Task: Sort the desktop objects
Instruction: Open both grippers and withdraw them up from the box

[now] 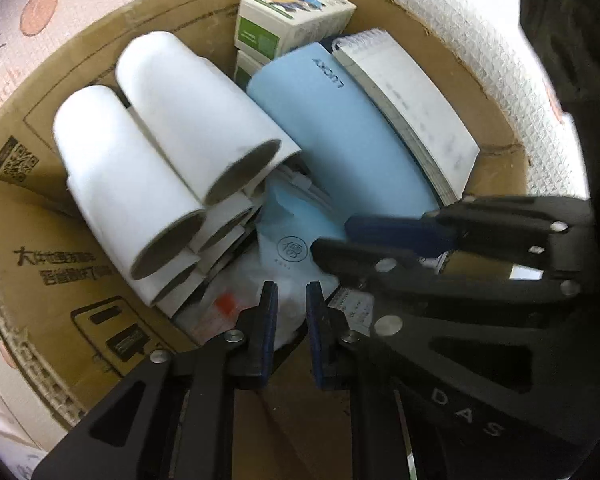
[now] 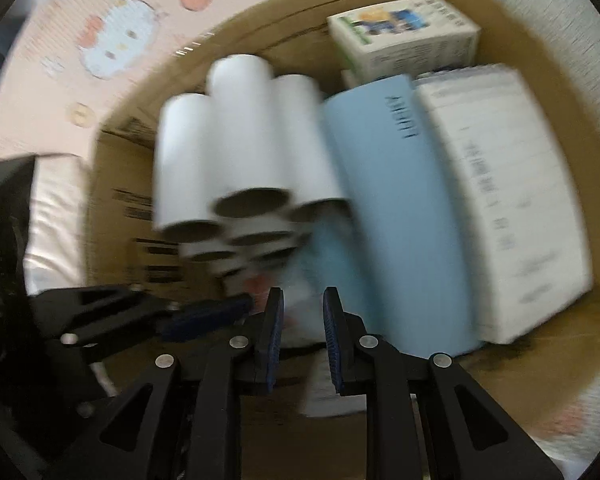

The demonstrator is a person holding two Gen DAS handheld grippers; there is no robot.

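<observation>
Both grippers point down into an open cardboard box (image 1: pixel 52 248). Inside it lie several white paper tubes (image 1: pixel 160 152) (image 2: pixel 236 152), a light blue notebook (image 1: pixel 340 128) (image 2: pixel 396 200) and a spiral notepad (image 1: pixel 412 96) (image 2: pixel 500 184). At the bottom sit a crumpled white plastic packet (image 1: pixel 256 280) and a pale blue packet with a round logo (image 1: pixel 288 240). My left gripper (image 1: pixel 292 300) (image 2: pixel 248 306) stands over the white packet, its pads a narrow gap apart with the white plastic filling that gap. My right gripper (image 2: pixel 303 300) (image 1: pixel 332 238) is just beside it, shut; the blur hides whether it holds anything.
Two green-and-white cartons (image 1: pixel 292 16) (image 2: pixel 404 36) are stacked at the box's far end. A printed label (image 1: pixel 352 304) lies under the right gripper's fingers. Outside the box are a pink cartoon-print mat (image 2: pixel 112 40) and a white textured cloth (image 1: pixel 460 20).
</observation>
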